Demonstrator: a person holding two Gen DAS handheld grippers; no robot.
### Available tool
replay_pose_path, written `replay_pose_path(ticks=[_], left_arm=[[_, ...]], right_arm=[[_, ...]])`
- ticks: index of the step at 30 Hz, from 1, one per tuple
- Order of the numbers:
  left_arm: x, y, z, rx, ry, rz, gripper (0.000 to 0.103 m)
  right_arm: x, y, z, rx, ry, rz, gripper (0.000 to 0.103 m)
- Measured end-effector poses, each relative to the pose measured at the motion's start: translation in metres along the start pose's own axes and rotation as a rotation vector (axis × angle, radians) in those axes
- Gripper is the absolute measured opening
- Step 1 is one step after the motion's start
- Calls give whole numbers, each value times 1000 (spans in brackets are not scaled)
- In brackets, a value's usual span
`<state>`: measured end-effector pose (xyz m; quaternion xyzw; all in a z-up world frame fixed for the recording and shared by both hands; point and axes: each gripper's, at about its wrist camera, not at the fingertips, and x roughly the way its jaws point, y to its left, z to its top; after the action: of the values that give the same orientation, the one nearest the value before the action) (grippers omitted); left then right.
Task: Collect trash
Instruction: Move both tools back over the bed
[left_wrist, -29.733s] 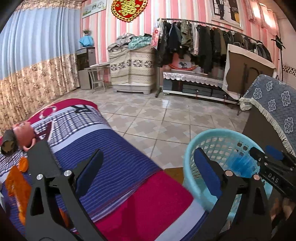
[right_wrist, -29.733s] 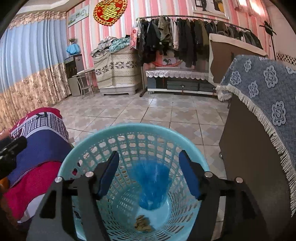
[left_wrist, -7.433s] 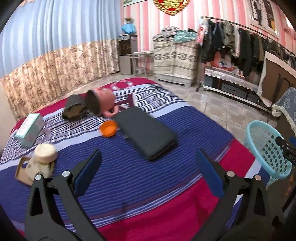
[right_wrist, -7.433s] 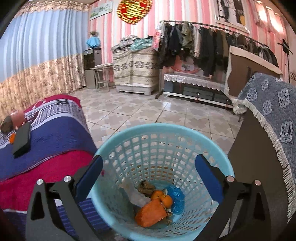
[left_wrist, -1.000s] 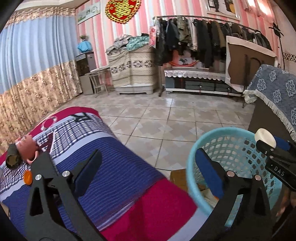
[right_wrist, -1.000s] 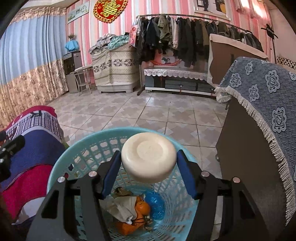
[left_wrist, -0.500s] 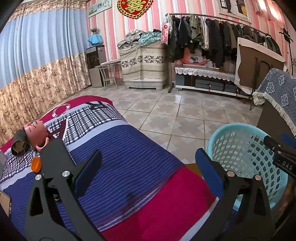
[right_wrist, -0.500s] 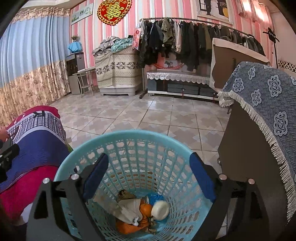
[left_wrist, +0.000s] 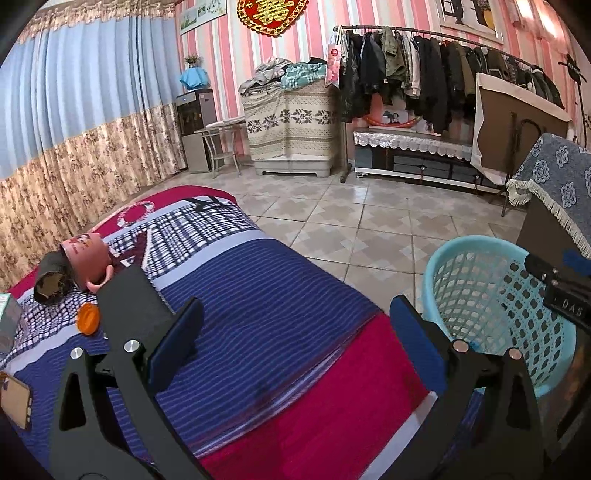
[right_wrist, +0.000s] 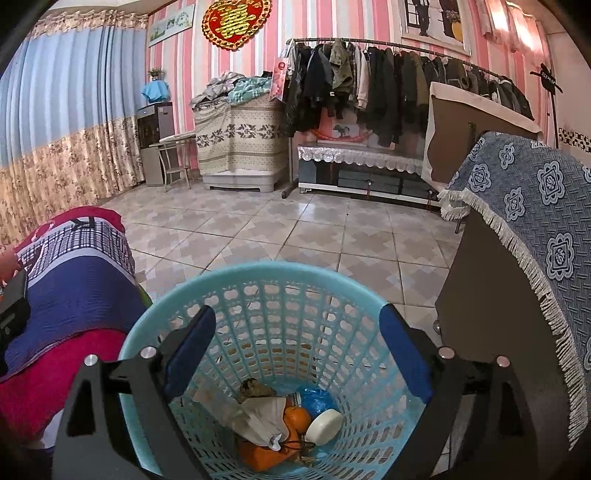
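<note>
A turquoise mesh basket (right_wrist: 258, 284) stands on the floor by the bed; it also shows in the left wrist view (left_wrist: 476, 280). Inside lie a cream round lid (right_wrist: 325, 422), a crumpled tissue (right_wrist: 258, 415), orange pieces (right_wrist: 297, 415) and a blue wrapper (right_wrist: 314, 398). My right gripper (right_wrist: 297, 363) is open and empty above the basket mouth. My left gripper (left_wrist: 291, 343) is open and empty over the bed (left_wrist: 258, 288). On the bed lie an orange cap (left_wrist: 88, 319), a pink cup (left_wrist: 86, 260), a dark tube (left_wrist: 51, 282) and a black case (left_wrist: 129, 299).
A cabinet with a blue fringed cloth (right_wrist: 535, 221) stands right of the basket. A small box (left_wrist: 7, 321) and a brown phone-like item (left_wrist: 14, 402) lie at the bed's left edge. Tiled floor (left_wrist: 369, 221) runs to a clothes rack (left_wrist: 424, 74) at the far wall.
My right gripper held the cream lid over the basket, then opened; the lid now lies in the basket. My left gripper has swung left, over the bed.
</note>
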<state>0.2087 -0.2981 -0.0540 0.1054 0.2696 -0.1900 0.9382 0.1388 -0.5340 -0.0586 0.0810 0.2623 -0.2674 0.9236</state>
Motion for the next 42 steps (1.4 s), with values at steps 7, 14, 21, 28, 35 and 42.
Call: replay_pose_path(ticks=[7, 14, 21, 28, 35, 42], left_arm=[[-11, 14, -13, 12, 10, 0, 97], [-27, 23, -21, 34, -2, -5, 97], [-49, 35, -32, 37, -37, 15, 97], [-58, 58, -37, -21, 6, -4, 97], [-70, 97, -42, -82, 2, 9, 98], [-78, 149, -56, -134, 15, 108, 98]], right_arm=[[-7, 11, 3, -6, -2, 37, 95], [-14, 18, 6, -21, -18, 30, 96], [-19, 26, 8, -40, -23, 20, 97], [-25, 44, 8, -62, -21, 30, 98], [-28, 54, 4, -28, -17, 77, 98], [-32, 79, -3, -40, 8, 155, 98]])
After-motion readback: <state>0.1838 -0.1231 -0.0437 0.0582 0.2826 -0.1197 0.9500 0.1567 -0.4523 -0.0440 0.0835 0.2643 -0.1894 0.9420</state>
